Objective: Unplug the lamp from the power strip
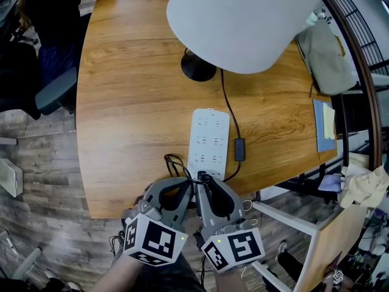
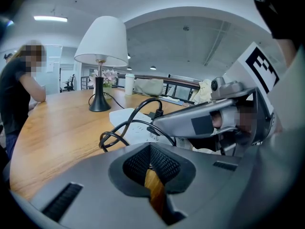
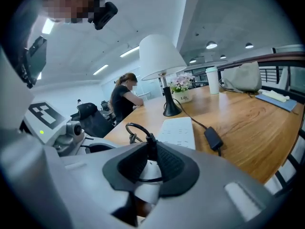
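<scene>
Right claw clenched on the lamp plug, upright in the near end of the power strip, whose length runs away across the counter; left claw closed, empty, alongside

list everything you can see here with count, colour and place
table: 1, brown wood, under everything
lamp: 1, white shade, black base, far middle of table
power strip: 1, white, in front of lamp
lamp cord: 1, black, along strip's right side
plug: 1, black, strip's near end
coiled cable: 1, black, left of plug
bag: 1, beige, table's right edge
folder: 1, blue, right edge nearer
flower pot: 1, white, beside lamp base
seated person: 1, dark top, table's far left
left gripper: 1, grey, shut, empty, by coiled cable
right gripper: 1, grey, shut on plug
</scene>
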